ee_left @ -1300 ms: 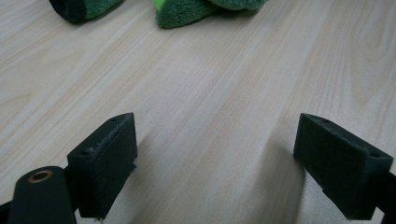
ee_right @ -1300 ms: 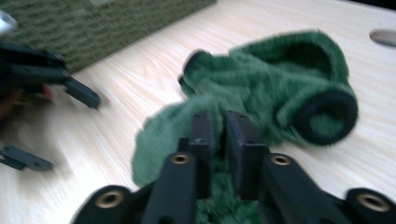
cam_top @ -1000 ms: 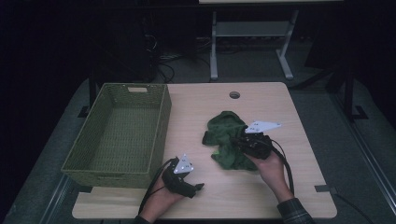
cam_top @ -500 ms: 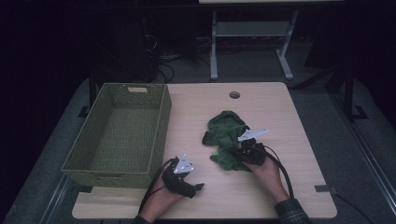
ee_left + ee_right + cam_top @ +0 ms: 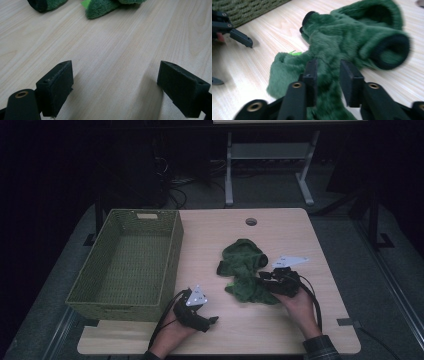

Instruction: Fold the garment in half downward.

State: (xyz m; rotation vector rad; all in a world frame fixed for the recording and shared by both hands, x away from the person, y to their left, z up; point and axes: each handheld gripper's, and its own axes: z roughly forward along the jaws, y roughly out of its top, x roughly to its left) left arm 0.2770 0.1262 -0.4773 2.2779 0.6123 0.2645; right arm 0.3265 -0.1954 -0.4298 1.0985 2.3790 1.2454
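Note:
A dark green fleecy garment (image 5: 242, 265) lies crumpled on the wooden table, right of centre. My right gripper (image 5: 263, 278) comes at its near right edge. In the right gripper view its jaws (image 5: 328, 75) have just been opening and stand a little apart, with a fold of the green garment (image 5: 362, 32) between them and no pad pressing on it. My left gripper (image 5: 212, 321) rests near the table's front edge. Its jaws (image 5: 115, 87) are wide open over bare wood, and the garment's edge (image 5: 100, 7) lies farther off.
A green woven basket (image 5: 172, 255) stands on the left half of the table, with nothing in it, and its wall (image 5: 249, 8) shows behind the left gripper (image 5: 237, 35). A cable hole (image 5: 251, 222) sits at the table's far edge. A dark floor and a desk frame lie beyond.
My right gripper dipped left into the garment, then drew back a little to the right and lower. The left hand has stayed in place.

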